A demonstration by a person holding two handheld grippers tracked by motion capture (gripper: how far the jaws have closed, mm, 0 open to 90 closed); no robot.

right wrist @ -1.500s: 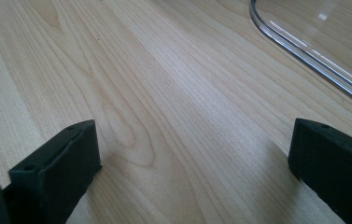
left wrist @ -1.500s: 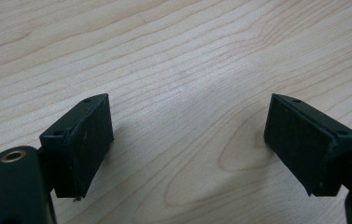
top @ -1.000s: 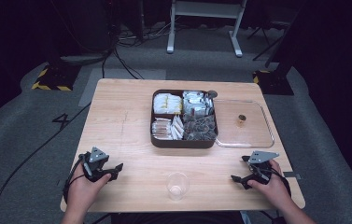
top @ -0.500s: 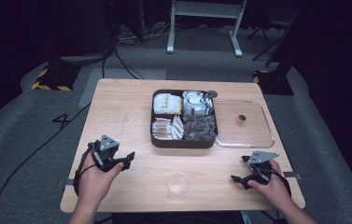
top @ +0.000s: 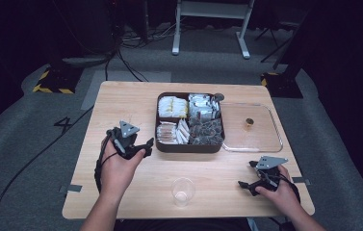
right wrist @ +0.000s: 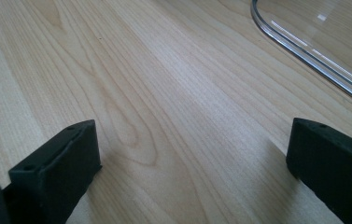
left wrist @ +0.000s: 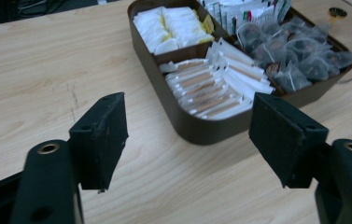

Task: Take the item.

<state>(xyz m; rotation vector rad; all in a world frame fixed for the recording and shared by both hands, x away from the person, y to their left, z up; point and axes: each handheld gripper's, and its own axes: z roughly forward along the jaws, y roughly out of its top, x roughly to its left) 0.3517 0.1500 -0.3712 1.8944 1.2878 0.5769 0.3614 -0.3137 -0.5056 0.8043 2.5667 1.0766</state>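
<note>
Brown plastic tray with four compartments is my landmark on the pale wooden table; my left gripper hangs just to its left, off the wood, aimed at its near-left corner; its jaws stand wide apart with nothing between them, and they have just been opening a little further. Seen along those jaws in the left gripper view, the tray's nearest compartment holds white paper sachets with tan stripes; behind it lie white and yellow sachets, and to the right dark tea bags in clear wrappers; more white packets with print fill the far-right compartment. My right gripper sits low at the table's near edge, well to the right of the tray and nearer to me; its jaws are spread too, with bare wood between them. Right of the tray and touching it lies a clear plastic lid; a small brown knob sits at its middle. Nearer to me than the tray, between my hands, a clear plastic cup stands upright.
</note>
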